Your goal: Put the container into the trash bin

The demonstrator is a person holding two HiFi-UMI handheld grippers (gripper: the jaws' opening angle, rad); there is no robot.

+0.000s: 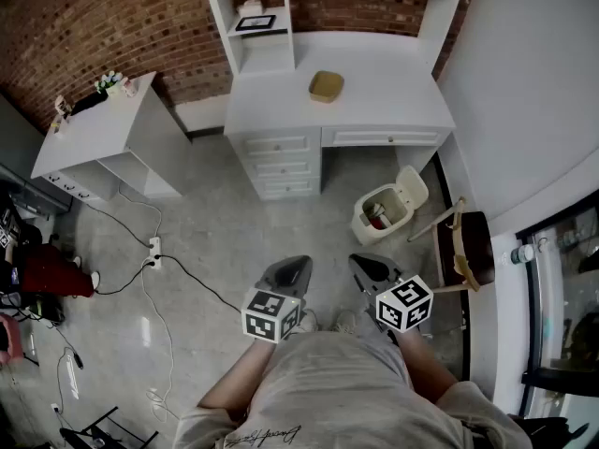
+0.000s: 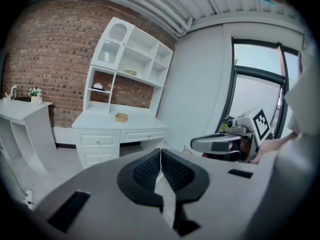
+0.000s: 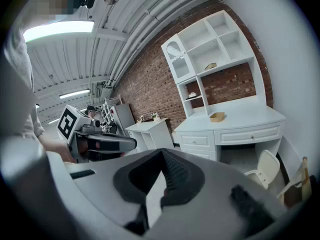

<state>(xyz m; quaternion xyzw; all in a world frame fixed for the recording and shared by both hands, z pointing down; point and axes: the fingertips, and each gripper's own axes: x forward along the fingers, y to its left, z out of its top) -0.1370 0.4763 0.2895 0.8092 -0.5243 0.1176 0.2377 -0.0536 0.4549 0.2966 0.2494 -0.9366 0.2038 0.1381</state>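
A tan container (image 1: pixel 327 86) sits on the white desk (image 1: pixel 374 110) far ahead; it also shows small in the left gripper view (image 2: pixel 121 117) and the right gripper view (image 3: pixel 217 116). The cream trash bin (image 1: pixel 384 211), lid up, stands on the floor by the desk's right end, and its lid (image 3: pixel 266 167) shows low in the right gripper view. My left gripper (image 1: pixel 301 263) and right gripper (image 1: pixel 359 262) are held side by side in front of the person, well short of both. The left gripper (image 2: pixel 160 152) is shut and holds nothing, and so is the right gripper (image 3: pixel 161 152).
A white side table (image 1: pixel 94 138) stands at the left. Cables and a power strip (image 1: pixel 154 249) lie on the floor. A wooden chair (image 1: pixel 465 246) is right of the bin, by a wall and a glass door. The hutch shelves (image 1: pixel 257 26) rise over the desk.
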